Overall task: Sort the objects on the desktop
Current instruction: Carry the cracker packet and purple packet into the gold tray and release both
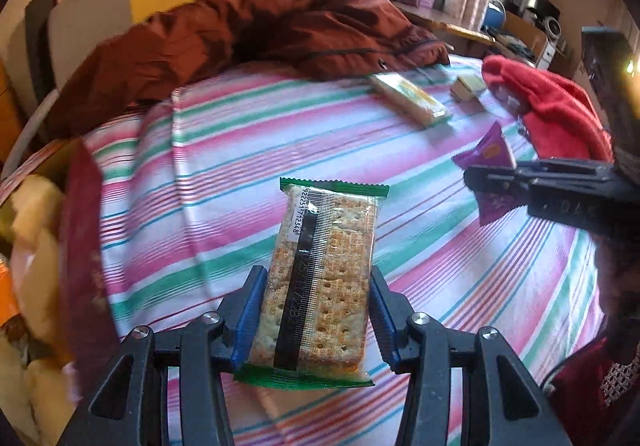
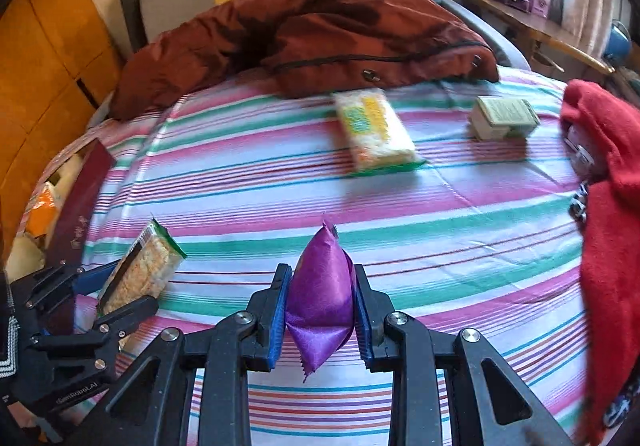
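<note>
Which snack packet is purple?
The little puffy packet pinched in the right gripper. The other packets show crackers with green edges.

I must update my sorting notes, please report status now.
Left hand-held gripper shut on green-edged clear cracker packet. Right hand-held gripper shut on purple foil snack pouch. Both packets lifted over striped cloth; path unobstructed.

wrist views: steeply down, close | share striped cloth, likely a bed
</note>
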Demonstrator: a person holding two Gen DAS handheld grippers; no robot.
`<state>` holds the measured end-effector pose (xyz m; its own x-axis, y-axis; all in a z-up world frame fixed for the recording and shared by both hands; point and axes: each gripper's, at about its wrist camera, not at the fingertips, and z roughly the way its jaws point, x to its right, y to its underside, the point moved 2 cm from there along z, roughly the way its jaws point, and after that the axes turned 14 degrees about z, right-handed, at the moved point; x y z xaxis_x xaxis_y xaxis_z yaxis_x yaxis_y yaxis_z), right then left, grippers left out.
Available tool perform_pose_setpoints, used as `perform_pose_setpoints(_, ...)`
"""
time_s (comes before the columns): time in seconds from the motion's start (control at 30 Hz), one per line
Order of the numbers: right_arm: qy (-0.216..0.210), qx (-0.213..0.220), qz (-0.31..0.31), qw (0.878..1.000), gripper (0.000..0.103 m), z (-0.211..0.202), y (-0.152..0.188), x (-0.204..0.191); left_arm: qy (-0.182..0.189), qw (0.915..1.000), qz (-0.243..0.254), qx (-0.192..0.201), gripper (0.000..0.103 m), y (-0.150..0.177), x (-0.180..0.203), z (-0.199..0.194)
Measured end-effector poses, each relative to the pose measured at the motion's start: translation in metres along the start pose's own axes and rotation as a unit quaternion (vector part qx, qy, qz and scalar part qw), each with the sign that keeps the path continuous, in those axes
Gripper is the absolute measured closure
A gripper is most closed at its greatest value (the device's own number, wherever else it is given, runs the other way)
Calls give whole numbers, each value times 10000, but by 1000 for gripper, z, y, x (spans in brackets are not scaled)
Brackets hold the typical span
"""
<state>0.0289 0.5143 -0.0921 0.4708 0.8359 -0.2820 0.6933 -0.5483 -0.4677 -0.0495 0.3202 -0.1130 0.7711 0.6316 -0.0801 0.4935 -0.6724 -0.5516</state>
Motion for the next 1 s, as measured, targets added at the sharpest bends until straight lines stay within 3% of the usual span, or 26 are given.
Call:
perform_pose_setpoints(0.47,-458,86,-521,9976,74,-24,29,-76,-545,9957,-362,661,53,17,-41,-79)
perform_pose_setpoints(0.77,-883,190,-885,9920,74,-50,48,-135,-773,9901,-813,844,53,48,-78,-118)
perform_pose_setpoints(1.0,-1339,197,-1159,9840,74,-65,65,-191,-952,9812,-1356,992,53,85,-119,-153)
